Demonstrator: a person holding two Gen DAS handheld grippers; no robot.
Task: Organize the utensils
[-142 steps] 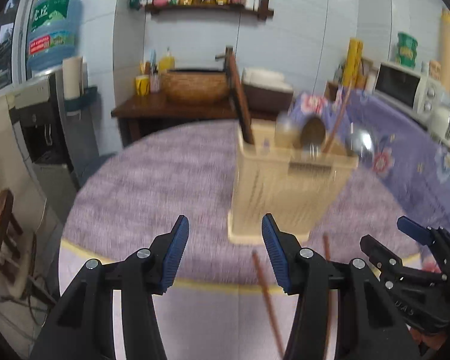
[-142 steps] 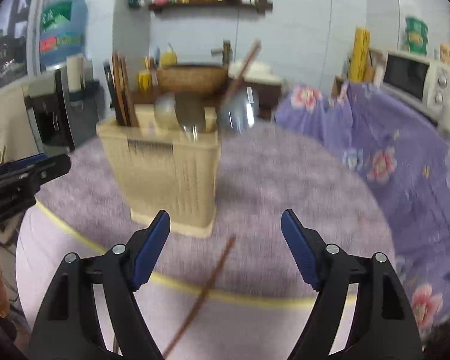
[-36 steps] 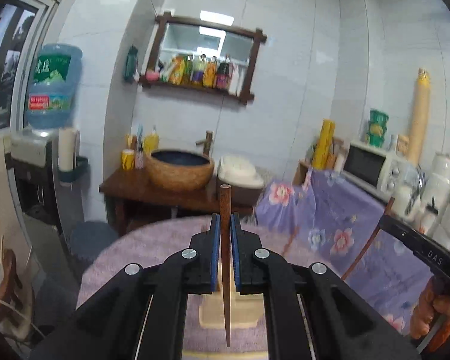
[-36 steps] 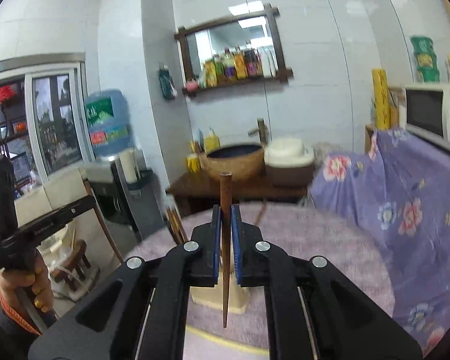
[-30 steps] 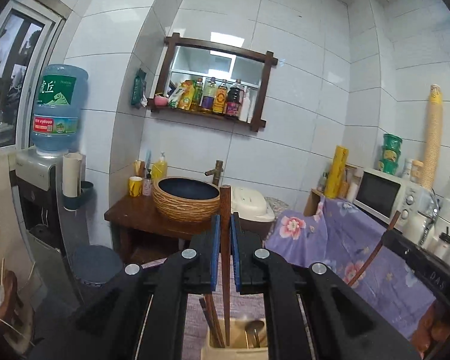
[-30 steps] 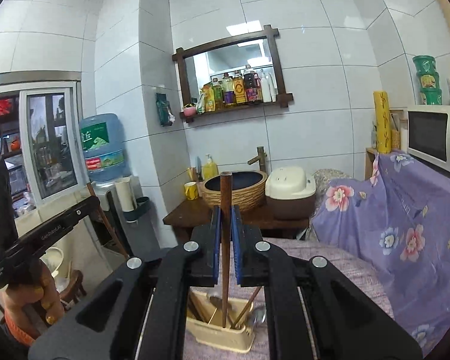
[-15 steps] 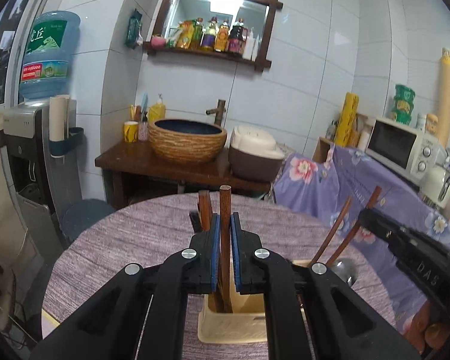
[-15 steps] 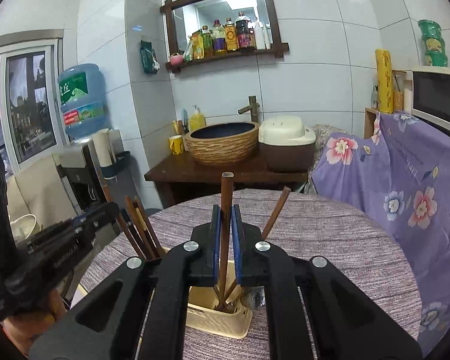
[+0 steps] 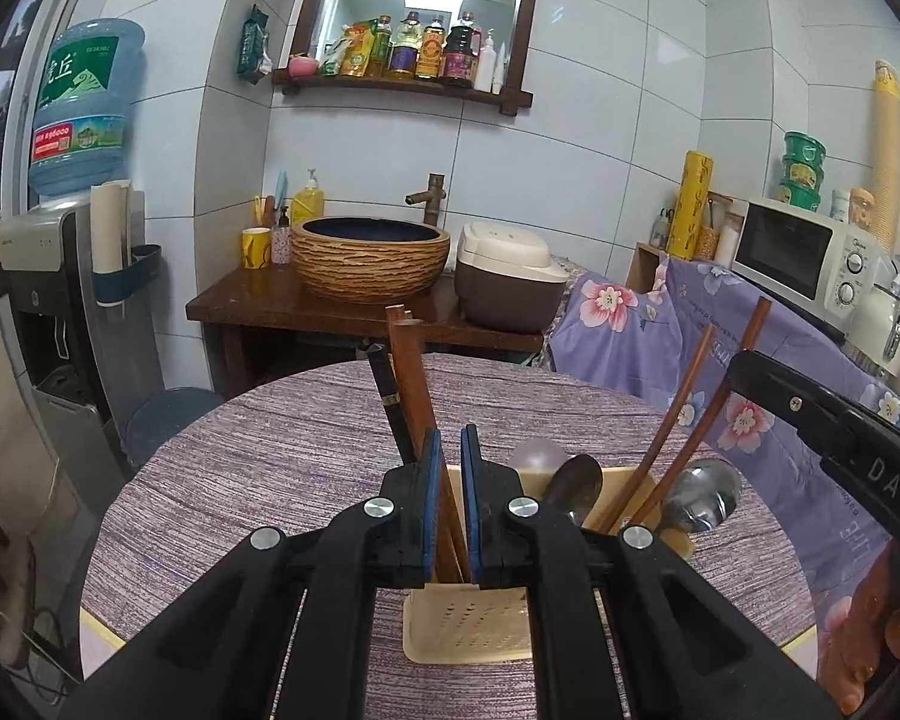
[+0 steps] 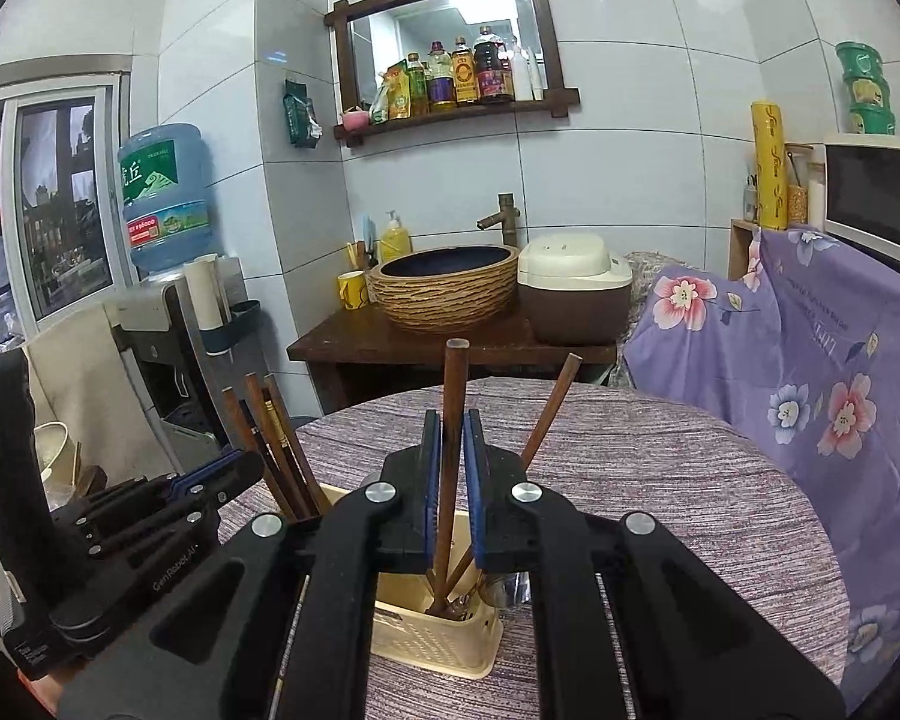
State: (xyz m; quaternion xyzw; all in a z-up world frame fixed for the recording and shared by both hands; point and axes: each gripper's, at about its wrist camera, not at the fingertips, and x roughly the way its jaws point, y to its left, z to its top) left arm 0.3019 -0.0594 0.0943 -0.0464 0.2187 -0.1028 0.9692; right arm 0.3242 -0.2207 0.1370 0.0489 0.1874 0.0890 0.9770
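Wooden chopstick [image 10: 453,420] sits between right hand-held gripper [image 10: 449,486] pads, tip down in holder [image 10: 438,630] on counter [image 10: 660,480]. Left hand-held gripper [image 9: 447,498] slightly spread around chopsticks [image 9: 411,384]; contact unclear. You're mid-drop: next, part pads, lift clear. Holder compartments hidden behind grippers.

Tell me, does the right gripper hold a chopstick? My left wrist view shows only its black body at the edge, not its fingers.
Observer: Yes. In the right wrist view, the right gripper has its jaws closed on a brown chopstick, which stands nearly upright.
Operator: Is the lower end already inside the holder?
Observer: Yes. It reaches down into the cream utensil holder, near that holder's right end.
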